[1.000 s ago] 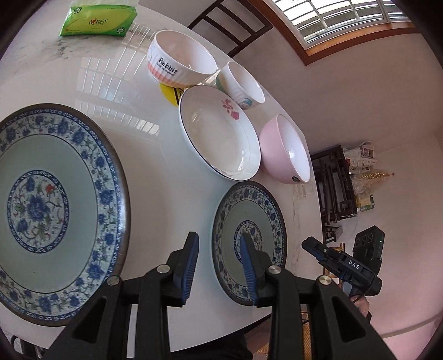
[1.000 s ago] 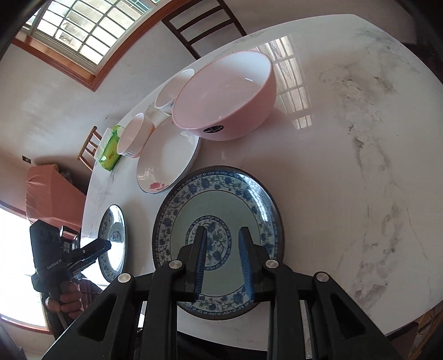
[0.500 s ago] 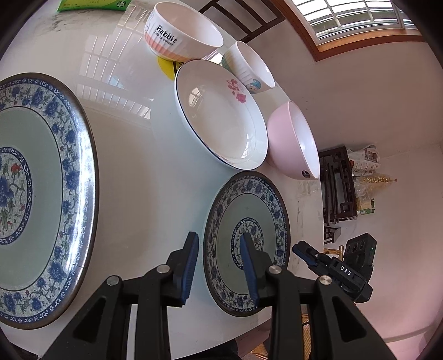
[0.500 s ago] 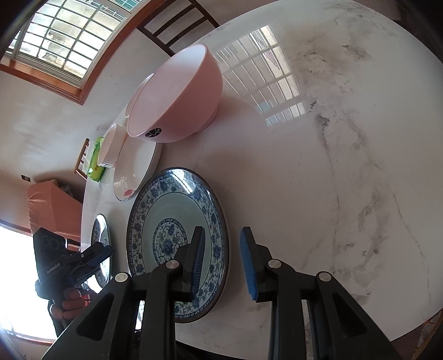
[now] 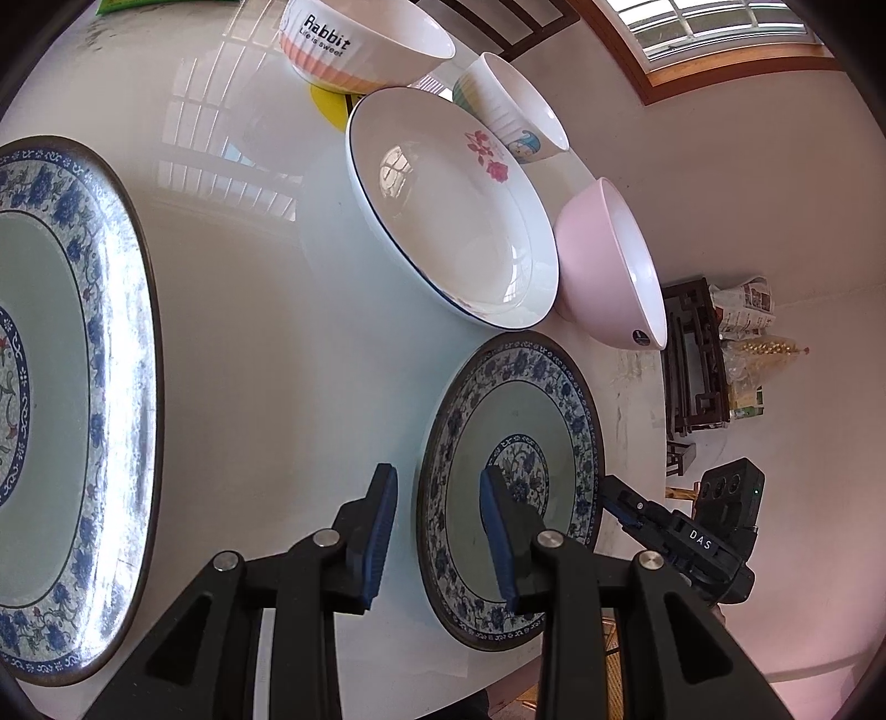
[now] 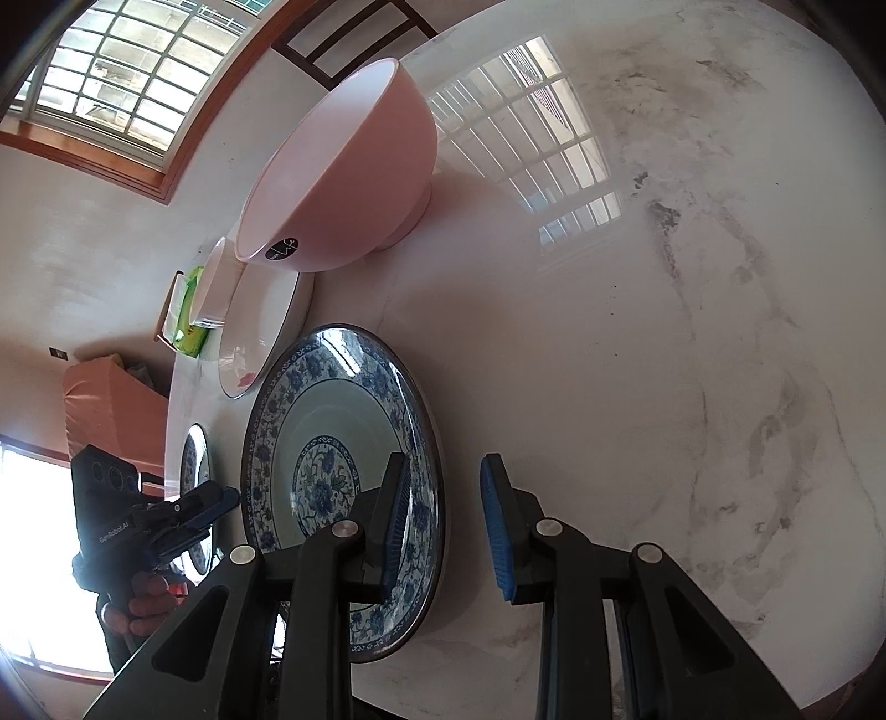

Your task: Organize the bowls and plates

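A small blue-and-white plate lies near the table's front edge. My left gripper is open and straddles the plate's left rim, one pad over the table and one over the plate. My right gripper is open and straddles the opposite rim in the same way. Each gripper shows in the other's view: the right gripper and the left gripper. A large blue-and-white plate lies to the left. Behind stand a white flowered plate, a pink bowl, a "Rabbit" bowl and a small white bowl.
The dishes rest on a round white marble table with bare surface to the right of the small plate. A green packet lies at the far side. A dark chair and a wooden shelf stand beyond the table's edge.
Both grippers have come down toward the small plate. The left one now has its left rim between its fingers; the right one has shifted from the plate's centre to its right rim.
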`<state>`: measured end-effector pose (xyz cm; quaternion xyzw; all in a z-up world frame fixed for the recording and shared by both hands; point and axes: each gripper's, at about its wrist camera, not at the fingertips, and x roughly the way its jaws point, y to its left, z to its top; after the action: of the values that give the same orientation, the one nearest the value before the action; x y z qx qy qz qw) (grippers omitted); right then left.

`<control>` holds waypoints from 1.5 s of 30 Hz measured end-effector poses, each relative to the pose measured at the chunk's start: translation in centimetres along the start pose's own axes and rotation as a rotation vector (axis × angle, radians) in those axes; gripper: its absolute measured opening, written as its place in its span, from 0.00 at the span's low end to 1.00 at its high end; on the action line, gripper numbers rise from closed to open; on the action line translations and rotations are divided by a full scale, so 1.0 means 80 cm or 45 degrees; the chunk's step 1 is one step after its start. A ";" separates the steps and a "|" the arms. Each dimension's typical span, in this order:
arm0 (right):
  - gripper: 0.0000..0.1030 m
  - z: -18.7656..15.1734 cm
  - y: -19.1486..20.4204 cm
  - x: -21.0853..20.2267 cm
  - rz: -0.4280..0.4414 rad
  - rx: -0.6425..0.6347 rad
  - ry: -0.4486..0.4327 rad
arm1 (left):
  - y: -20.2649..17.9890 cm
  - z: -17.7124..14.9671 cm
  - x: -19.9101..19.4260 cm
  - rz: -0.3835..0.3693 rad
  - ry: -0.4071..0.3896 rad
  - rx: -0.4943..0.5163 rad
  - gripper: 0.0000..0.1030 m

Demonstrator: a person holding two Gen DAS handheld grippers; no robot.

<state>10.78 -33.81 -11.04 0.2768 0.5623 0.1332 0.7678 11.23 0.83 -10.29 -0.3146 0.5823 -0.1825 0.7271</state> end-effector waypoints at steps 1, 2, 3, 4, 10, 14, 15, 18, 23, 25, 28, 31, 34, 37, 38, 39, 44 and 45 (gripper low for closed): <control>0.25 0.001 -0.001 0.001 0.000 0.001 0.001 | 0.000 0.000 0.002 0.003 0.003 0.000 0.30; 0.25 0.001 -0.001 0.002 0.004 0.001 0.005 | 0.000 0.001 0.003 0.006 0.006 -0.001 0.30; 0.25 0.001 -0.001 0.004 0.002 0.001 0.008 | 0.000 0.001 0.005 0.009 0.010 0.000 0.30; 0.25 0.001 -0.001 0.006 -0.004 -0.001 0.011 | -0.001 0.002 0.007 0.013 0.015 0.001 0.30; 0.25 0.005 0.001 0.009 -0.003 -0.019 -0.006 | -0.002 0.000 0.011 0.022 0.032 0.019 0.30; 0.25 0.005 0.002 0.011 0.007 -0.028 0.001 | -0.001 0.001 0.013 0.028 0.041 0.025 0.30; 0.24 0.006 0.003 0.012 0.005 -0.034 0.002 | -0.001 0.001 0.012 0.028 0.042 0.032 0.30; 0.21 0.006 0.008 0.014 0.002 -0.056 0.010 | -0.007 -0.002 0.017 0.024 0.053 0.059 0.28; 0.15 0.006 0.013 0.018 -0.013 -0.089 0.032 | -0.013 -0.004 0.020 0.031 0.056 0.094 0.28; 0.15 0.005 0.015 0.018 -0.025 -0.100 0.033 | -0.014 -0.003 0.020 0.055 0.052 0.113 0.23; 0.14 0.006 0.014 0.017 -0.026 -0.092 0.033 | -0.011 -0.004 0.021 0.066 0.057 0.120 0.14; 0.14 0.002 0.014 0.016 -0.031 -0.085 0.028 | -0.009 -0.007 0.019 0.075 0.057 0.128 0.11; 0.14 -0.002 0.015 0.015 -0.036 -0.079 0.029 | -0.010 -0.011 0.017 0.084 0.057 0.137 0.11; 0.14 -0.006 0.019 0.012 -0.043 -0.083 0.029 | -0.014 -0.012 0.014 0.091 0.047 0.153 0.11; 0.14 -0.006 0.020 0.011 -0.043 -0.082 0.028 | -0.014 -0.012 0.012 0.090 0.043 0.154 0.11; 0.14 -0.007 0.022 0.011 -0.042 -0.085 0.026 | -0.015 -0.012 0.011 0.090 0.039 0.153 0.11; 0.14 -0.011 0.026 0.010 -0.041 -0.083 0.032 | -0.018 -0.009 0.008 0.078 0.027 0.162 0.11; 0.14 -0.012 0.026 0.010 -0.038 -0.078 0.032 | -0.019 -0.008 0.007 0.076 0.025 0.167 0.11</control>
<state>10.33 -31.43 -10.65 0.2431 0.5717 0.1424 0.7706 10.91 -0.76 -9.77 -0.2470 0.5852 -0.2015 0.7456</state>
